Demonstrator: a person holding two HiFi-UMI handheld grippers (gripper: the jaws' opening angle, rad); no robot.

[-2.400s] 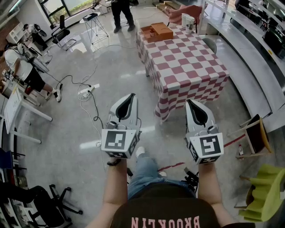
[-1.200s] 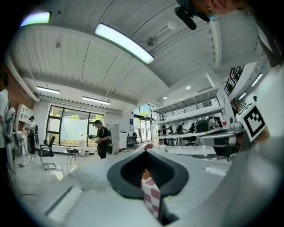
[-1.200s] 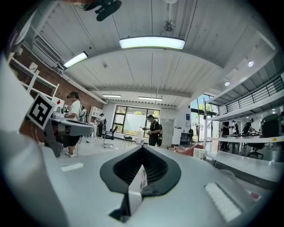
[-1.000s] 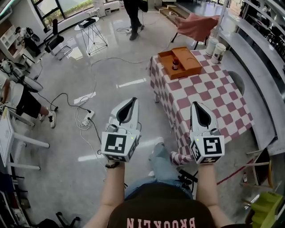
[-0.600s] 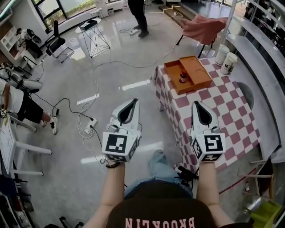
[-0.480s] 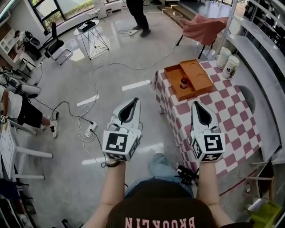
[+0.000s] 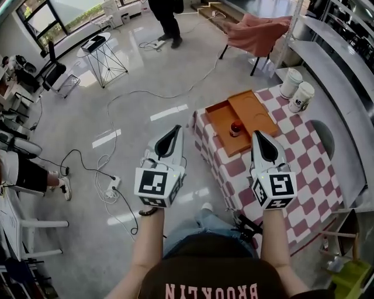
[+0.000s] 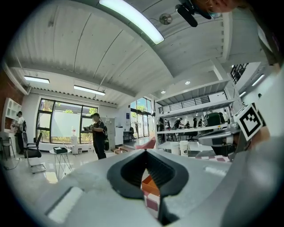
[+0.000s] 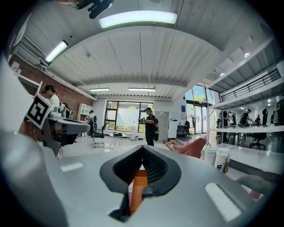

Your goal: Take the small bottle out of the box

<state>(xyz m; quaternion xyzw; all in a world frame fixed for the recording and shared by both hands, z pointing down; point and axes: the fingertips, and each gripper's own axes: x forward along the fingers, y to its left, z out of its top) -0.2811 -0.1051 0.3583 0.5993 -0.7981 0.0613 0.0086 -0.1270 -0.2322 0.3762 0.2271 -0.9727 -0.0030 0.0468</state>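
Note:
The orange box (image 7: pixel 251 115) lies on the near-left part of the red-and-white checked table (image 7: pixel 292 163). A small bottle (image 7: pixel 235 128) with a red cap stands inside it. My right gripper (image 7: pixel 257 134) is shut and empty, held in the air with its tip just right of the bottle and the box's near edge. My left gripper (image 7: pixel 175 127) is shut too, hanging over the floor left of the table. In the left gripper view a corner of the box (image 8: pixel 151 185) shows through the shut left gripper (image 8: pixel 145 150). The right gripper view shows the box (image 9: pixel 140 181) behind the shut right gripper (image 9: pixel 143 146).
Two white cups (image 7: pixel 296 90) stand at the table's far right corner. A chair draped in pink cloth (image 7: pixel 257 26) is beyond the table, and a person (image 7: pixel 165 17) stands on the floor further back. Cables and a power strip (image 7: pixel 111 185) lie on the floor at left.
The view has swung and come closer to the table: the box and bottle now sit just ahead of the right gripper. Both grippers keep the same shut pose.

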